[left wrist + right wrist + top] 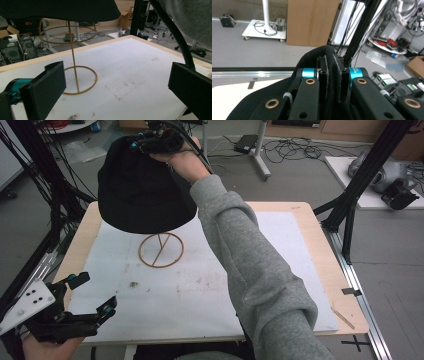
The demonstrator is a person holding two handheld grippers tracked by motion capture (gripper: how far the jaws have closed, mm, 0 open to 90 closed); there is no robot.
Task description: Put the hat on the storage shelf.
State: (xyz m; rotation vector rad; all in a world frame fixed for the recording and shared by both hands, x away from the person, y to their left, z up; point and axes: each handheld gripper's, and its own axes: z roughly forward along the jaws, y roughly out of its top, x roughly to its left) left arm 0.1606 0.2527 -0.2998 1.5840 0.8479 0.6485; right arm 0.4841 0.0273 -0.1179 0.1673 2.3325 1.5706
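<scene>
The black hat (142,190) hangs in the air over the thin wire stand (160,250), near the far side of the table (295,210). The right gripper (150,142) is pinched tight on a fold at the top of the hat. The left gripper (92,297) waits at the near corner, jaws wide apart, holding nothing. I think the stand could tip over if the hat bumps its ring, because it looks light. There is lots of bare white mat (200,290) around it.

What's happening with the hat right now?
Right gripper shut on black hat, held above wire stand. Left gripper open, empty, low at table edge. Nothing in the way.
</scene>
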